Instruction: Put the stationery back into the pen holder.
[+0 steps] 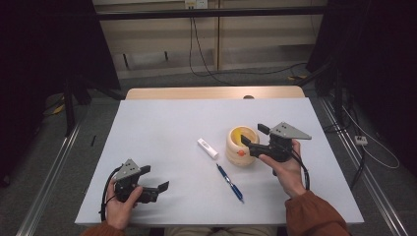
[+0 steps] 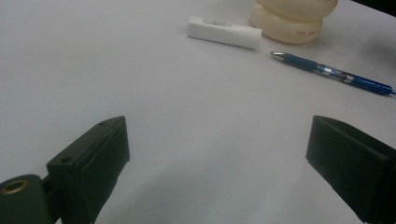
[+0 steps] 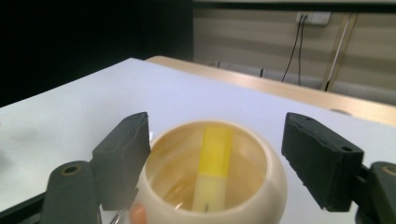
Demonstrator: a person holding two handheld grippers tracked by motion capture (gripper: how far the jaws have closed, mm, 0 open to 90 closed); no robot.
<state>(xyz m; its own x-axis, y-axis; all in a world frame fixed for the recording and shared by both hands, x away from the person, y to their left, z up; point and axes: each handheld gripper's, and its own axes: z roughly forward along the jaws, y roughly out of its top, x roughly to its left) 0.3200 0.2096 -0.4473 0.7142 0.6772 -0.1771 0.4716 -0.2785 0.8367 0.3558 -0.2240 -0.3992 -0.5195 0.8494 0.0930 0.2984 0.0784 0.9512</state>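
Note:
A cream round pot [image 1: 242,146] stands right of the white table's middle. A yellow stick-shaped item [image 3: 212,172] leans inside the pot [image 3: 210,186]. My right gripper [image 1: 253,134] hovers at the pot's rim from the right; in the right gripper view it [image 3: 217,140] is open, a jaw on each side above the mouth, touching nothing. A white stick-shaped object [image 1: 207,148] lies left of the pot and a blue pen [image 1: 230,183] lies nearer me. My left gripper [image 1: 155,177] rests open at the front left, aimed at the white object [image 2: 224,31], the pen [image 2: 331,72] and the pot [image 2: 289,21].
The white table [image 1: 162,123] has bare surface on its left half and far side. A wooden desk edge [image 1: 211,92] butts against its far end. Cables trail on the floor beyond, and dark curtains stand on both sides.

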